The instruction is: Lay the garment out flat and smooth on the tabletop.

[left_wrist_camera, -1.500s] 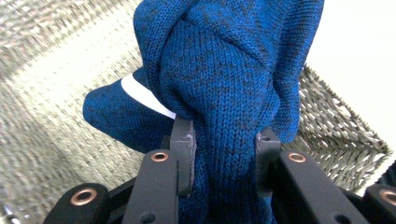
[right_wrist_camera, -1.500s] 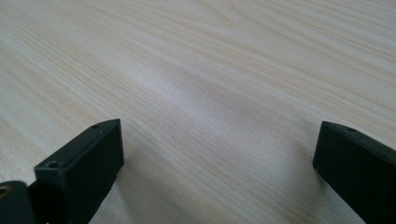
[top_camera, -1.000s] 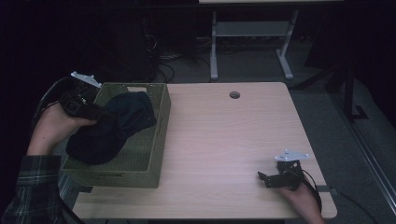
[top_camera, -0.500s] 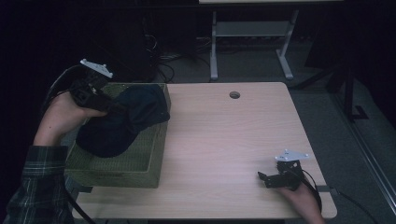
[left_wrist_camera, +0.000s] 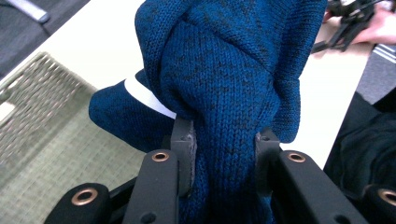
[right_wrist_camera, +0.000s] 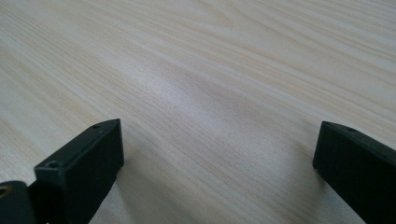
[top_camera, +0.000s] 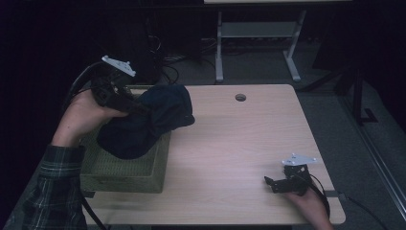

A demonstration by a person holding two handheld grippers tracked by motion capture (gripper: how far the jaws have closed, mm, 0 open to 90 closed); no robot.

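High view: left tool (top_camera: 136,106) clamps a dark blue knit sweater (top_camera: 148,122), which is lifted over the green basket (top_camera: 129,175) at the worktop's (top_camera: 230,143) left edge; right tool (top_camera: 274,182) rests near the right front corner. Left gripper view: both pads (left_wrist_camera: 187,140) squeeze a bunched fold of sweater (left_wrist_camera: 224,84) above the basket (left_wrist_camera: 51,135). Right gripper view: right tool (right_wrist_camera: 217,154) jaws wide apart, nothing between, bare worktop (right_wrist_camera: 210,70) below.

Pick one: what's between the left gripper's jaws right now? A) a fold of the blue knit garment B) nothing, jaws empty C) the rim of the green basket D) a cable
A: in the left gripper view the left gripper has both pads pressed on a bunched fold of the blue knit garment, which hangs over the green basket in the high view.
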